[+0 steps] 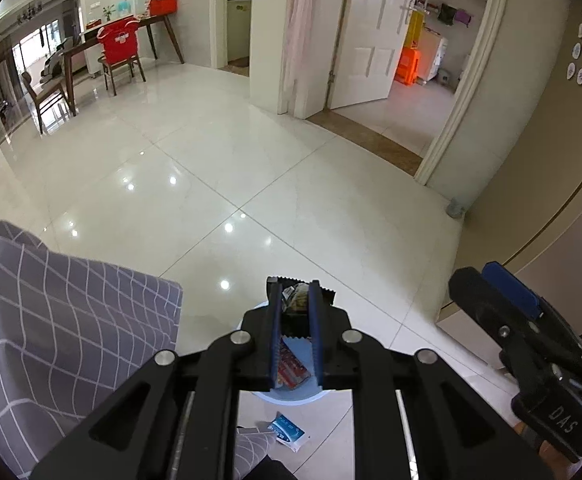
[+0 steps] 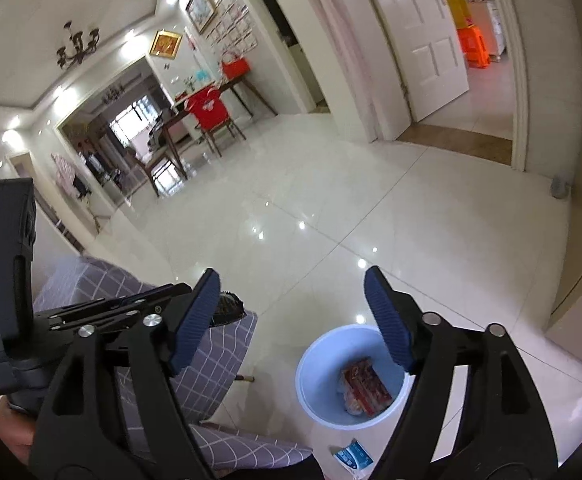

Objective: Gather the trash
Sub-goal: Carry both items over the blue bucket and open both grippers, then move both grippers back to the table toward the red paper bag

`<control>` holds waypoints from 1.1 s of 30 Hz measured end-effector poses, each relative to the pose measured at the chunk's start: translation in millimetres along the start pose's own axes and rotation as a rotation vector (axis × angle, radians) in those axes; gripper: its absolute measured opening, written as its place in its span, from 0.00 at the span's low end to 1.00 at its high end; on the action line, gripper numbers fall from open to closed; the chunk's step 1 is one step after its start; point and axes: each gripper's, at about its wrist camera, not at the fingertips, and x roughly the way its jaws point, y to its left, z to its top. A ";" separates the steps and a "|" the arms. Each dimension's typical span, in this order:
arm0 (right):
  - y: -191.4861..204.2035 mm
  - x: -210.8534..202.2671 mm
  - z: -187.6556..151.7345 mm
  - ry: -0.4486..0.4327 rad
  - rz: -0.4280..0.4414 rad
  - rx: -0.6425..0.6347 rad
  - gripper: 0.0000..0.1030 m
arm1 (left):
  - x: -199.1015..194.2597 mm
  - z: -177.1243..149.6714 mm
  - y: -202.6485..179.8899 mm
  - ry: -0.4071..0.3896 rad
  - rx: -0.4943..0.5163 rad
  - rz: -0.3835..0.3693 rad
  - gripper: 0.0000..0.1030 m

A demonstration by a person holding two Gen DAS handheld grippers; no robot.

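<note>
Pinching a dark crinkly snack wrapper (image 1: pixel 297 300) with a zigzag edge, the left gripper (image 1: pixel 295 296) has its blue-padded fingers nearly together, hovering right above the pale blue round plastic bin (image 2: pixel 311 376). Inside the bin sits a red printed packet (image 2: pixel 367 388). Further right, the right gripper (image 2: pixel 291 316) has its jaws spread wide with nothing between them, near the bin. A small blue-and-white sachet (image 2: pixel 351 458) lies on the glossy white tile floor (image 1: pixel 251 184) just beside the bin.

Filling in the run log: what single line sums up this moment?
left gripper: shut on dark wrapper, above bin | right gripper: open, empty | bin: red packet inside | floor: blue-white packet beside bin
</note>
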 end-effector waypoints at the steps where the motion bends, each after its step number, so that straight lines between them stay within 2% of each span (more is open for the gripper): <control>1: -1.2 -2.2 0.9 -0.006 -0.002 0.007 0.73 | 0.2 2.4 -2.3 0.001 0.008 -0.002 0.12; 4: -7.8 -10.0 3.6 -0.034 -0.010 0.033 0.73 | 1.0 9.2 -9.4 0.009 0.019 -0.009 0.16; 5: -8.8 -11.7 4.3 -0.041 -0.014 0.038 0.74 | 3.2 12.2 -11.1 0.022 0.013 0.002 0.32; 6: -9.4 -14.0 5.3 -0.049 -0.021 0.044 0.76 | 3.6 13.8 -10.7 0.030 0.002 0.012 0.65; 7: -10.1 -15.6 5.5 -0.051 -0.024 0.046 0.76 | 1.6 15.7 -8.6 0.024 -0.022 0.023 0.78; 8: -10.1 -16.9 5.4 -0.051 -0.025 0.046 0.77 | -2.9 15.1 -6.8 0.001 -0.039 0.019 0.82; 10: -9.9 -19.2 5.5 -0.048 -0.025 0.043 0.77 | -10.9 13.8 -3.9 -0.015 -0.051 0.009 0.82; 15: -0.7 -23.5 3.4 -0.037 -0.005 0.037 0.77 | -29.7 6.0 1.2 -0.030 -0.049 0.046 0.82; 22: 42.7 -30.6 0.8 -0.020 0.073 -0.021 0.77 | -76.0 -8.8 21.4 -0.074 -0.079 0.107 0.82; 26: 86.4 -31.1 -5.3 0.013 0.152 -0.084 0.77 | -114.3 -29.2 55.7 -0.098 -0.125 0.167 0.82; 29: 125.7 -29.9 -11.0 0.034 0.213 -0.146 0.77 | -145.6 -46.5 92.5 -0.113 -0.177 0.244 0.82; 33: 195.6 -19.7 -27.3 0.102 0.310 -0.255 0.77 | -182.9 -76.4 159.7 -0.110 -0.333 0.301 0.82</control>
